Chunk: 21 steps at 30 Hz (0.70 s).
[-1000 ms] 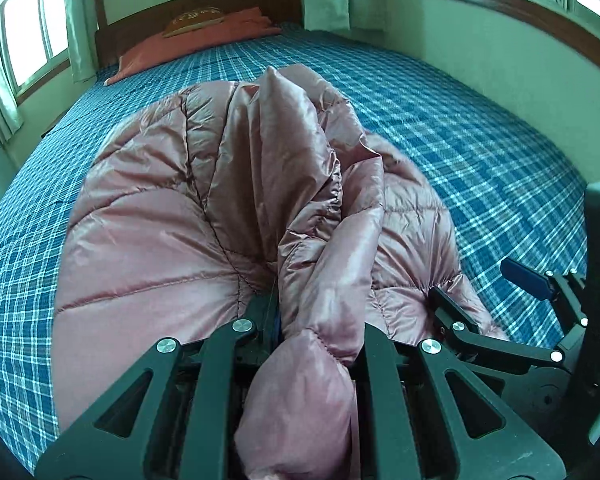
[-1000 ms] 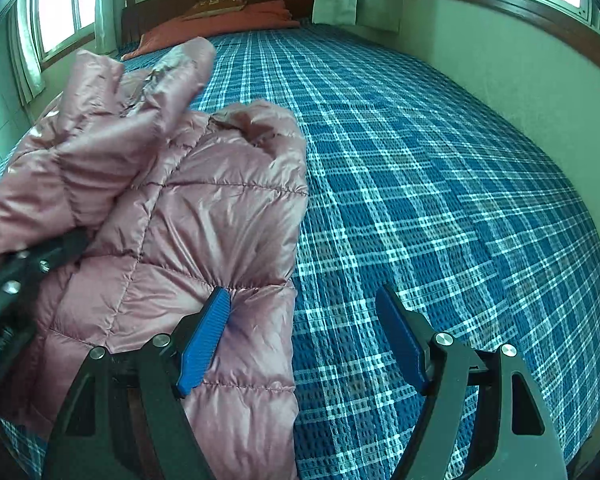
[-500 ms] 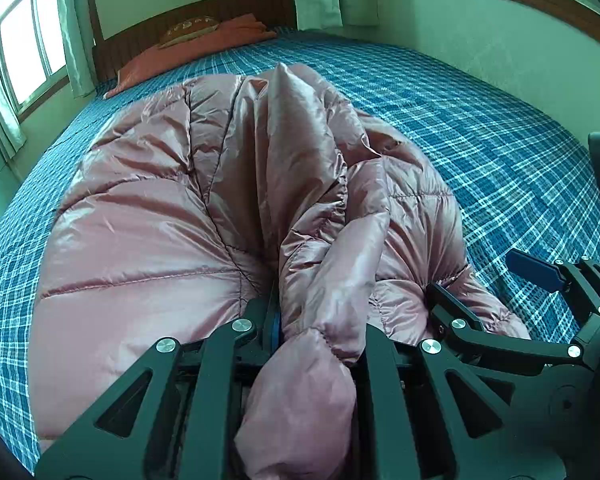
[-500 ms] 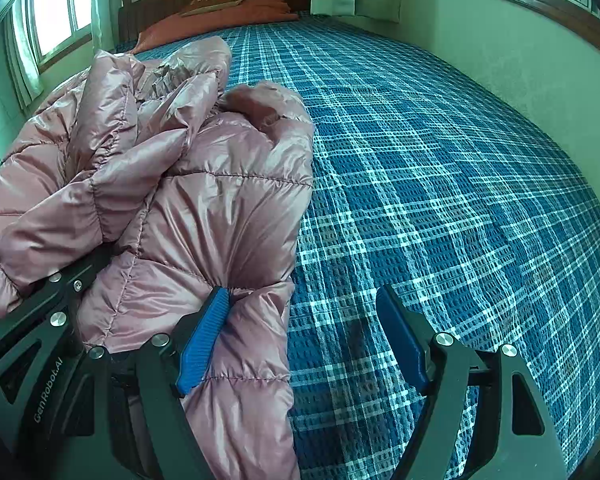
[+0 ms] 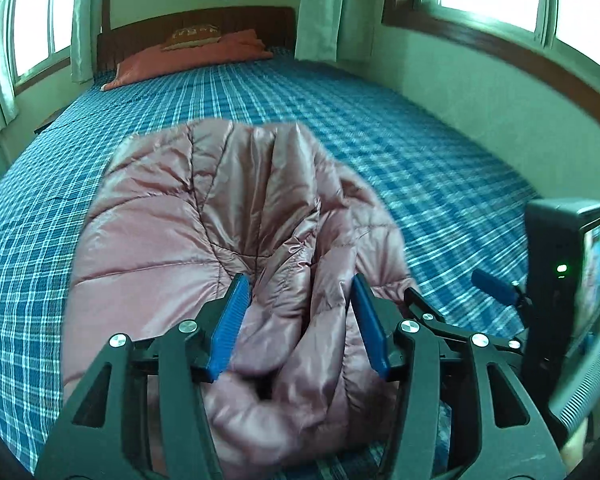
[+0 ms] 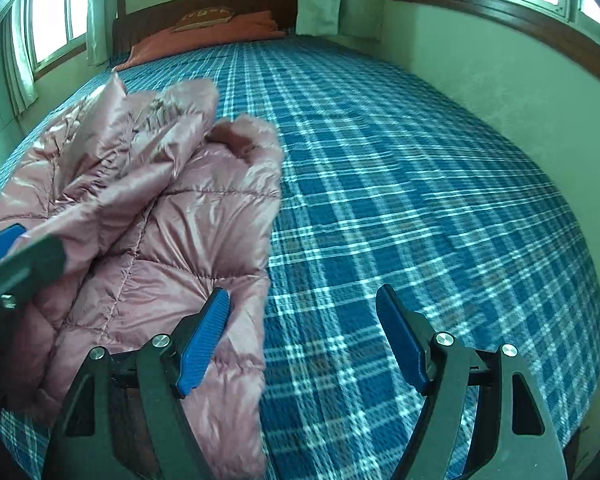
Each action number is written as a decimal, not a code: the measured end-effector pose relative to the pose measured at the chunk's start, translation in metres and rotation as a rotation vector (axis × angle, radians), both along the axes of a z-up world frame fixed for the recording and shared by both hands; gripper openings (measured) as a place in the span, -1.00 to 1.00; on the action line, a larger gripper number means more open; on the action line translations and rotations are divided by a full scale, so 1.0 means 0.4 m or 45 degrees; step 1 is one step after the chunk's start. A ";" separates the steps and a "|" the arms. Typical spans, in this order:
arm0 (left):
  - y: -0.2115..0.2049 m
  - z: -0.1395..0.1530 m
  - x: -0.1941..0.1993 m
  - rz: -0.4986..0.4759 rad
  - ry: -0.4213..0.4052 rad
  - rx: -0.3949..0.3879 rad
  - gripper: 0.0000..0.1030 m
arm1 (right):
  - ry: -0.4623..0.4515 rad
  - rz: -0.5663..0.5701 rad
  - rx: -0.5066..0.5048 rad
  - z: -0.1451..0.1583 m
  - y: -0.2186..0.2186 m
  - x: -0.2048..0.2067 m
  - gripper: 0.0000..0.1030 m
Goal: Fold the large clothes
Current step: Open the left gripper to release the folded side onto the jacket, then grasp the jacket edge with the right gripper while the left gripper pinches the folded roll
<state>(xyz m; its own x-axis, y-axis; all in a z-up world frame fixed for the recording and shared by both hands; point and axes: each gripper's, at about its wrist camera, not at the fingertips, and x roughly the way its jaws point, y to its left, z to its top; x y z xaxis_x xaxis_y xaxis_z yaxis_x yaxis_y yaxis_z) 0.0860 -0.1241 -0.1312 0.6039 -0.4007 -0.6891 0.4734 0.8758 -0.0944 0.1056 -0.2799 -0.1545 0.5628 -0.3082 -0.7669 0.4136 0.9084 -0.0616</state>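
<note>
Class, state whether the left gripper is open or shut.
Open: the left gripper has its blue pads apart, the pink puffer jacket lying loose between them.

no legible text, labels, brands or numbers anywhere

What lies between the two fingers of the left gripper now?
In the left wrist view, a bunched fold of the pink jacket lies between the open left gripper's fingers.

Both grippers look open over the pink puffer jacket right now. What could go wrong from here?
1. The left gripper is open with a bunched sleeve fold between its fingers; closing here may grab several layers of the pink puffer jacket and drag the fold apart.
2. The jacket's slick, puffy fabric may spring open unheld.
3. The right gripper straddles the jacket edge and the plaid bedcover; it might pinch the cover too.
</note>
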 end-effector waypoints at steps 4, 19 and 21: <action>0.089 0.053 -0.019 0.050 -0.003 -0.126 0.16 | -0.055 -0.016 0.014 0.046 0.006 -0.030 0.45; 0.472 -0.088 0.193 0.531 0.307 -0.586 0.29 | -0.154 0.116 0.558 0.062 0.050 0.159 0.45; 0.483 -0.113 0.214 0.534 0.357 -0.623 0.29 | -0.130 0.125 0.623 0.038 0.047 0.193 0.46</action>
<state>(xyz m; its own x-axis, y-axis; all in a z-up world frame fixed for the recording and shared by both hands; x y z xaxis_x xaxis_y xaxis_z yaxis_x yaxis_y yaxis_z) 0.1714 0.0690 -0.1765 0.6013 -0.4766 -0.6414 0.0052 0.8050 -0.5933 0.1828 -0.2609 -0.1393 0.6510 0.1317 -0.7476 0.3065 0.8554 0.4176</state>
